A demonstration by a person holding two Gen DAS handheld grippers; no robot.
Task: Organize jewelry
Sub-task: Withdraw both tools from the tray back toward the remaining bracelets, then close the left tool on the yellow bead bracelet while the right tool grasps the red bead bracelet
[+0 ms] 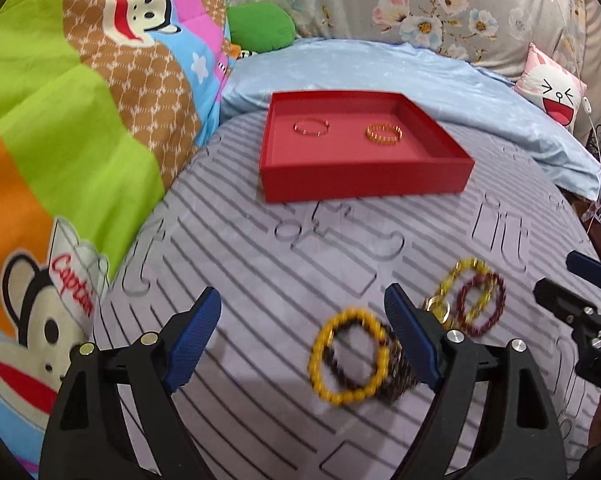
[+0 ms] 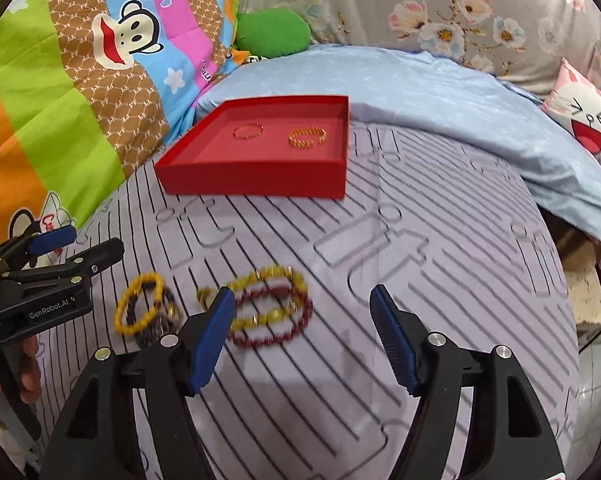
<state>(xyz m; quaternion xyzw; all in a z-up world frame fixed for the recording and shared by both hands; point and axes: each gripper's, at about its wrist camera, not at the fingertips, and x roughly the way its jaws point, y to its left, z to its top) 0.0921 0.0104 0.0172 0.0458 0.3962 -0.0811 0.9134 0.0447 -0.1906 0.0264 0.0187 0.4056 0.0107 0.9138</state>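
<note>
Nearest both cameras, the grippers hang over a striped lilac mat (image 2: pixel 440 240) w/ cut-out shapes. Left gripper (image 1: pixel 302 330) is spread wide, nothing between its blue pads; right gripper (image 2: pixel 302 330) is likewise spread and empty. Seen from the right wrist, the left one's black body reads "GenRobot.AI", w/ a hand (image 2: pixel 4 376) around its handle.

On the mat just beyond the fingertips lie the loose bracelets, all flat. A yellow bead bracelet (image 1: pixel 348 358) overlaps a dark bead bracelet (image 1: pixel 396 376), just beside the left gripper's right finger. Next to those, towards the right gripper, a gold bead bracelet (image 2: pixel 272 296) and a dark red bead bracelet (image 2: pixel 276 320) overlap; in the right wrist view that pair makes an oval whose long axis runs left-right. Blur hides finer detail.

Farther back sits a shallow red tray (image 1: pixel 364 182), open side up, long axis left-right in the left view, one corner angled toward the right camera. Inside, apart from each other, lie a thin reddish-gold bangle (image 1: pixel 311 126) and a chunkier gold bracelet (image 1: pixel 384 133).

Left of the mat, a cartoon monkey blanket (image 1: pixel 60 132) shows a hat w/ "Captain" in red. Behind the tray: light blue bedding (image 2: pixel 420 92), a green cushion (image 2: pixel 274 32), floral fabric (image 2: pixel 440 8), and a pink cartoon pillow (image 1: pixel 552 88) at far right.
</note>
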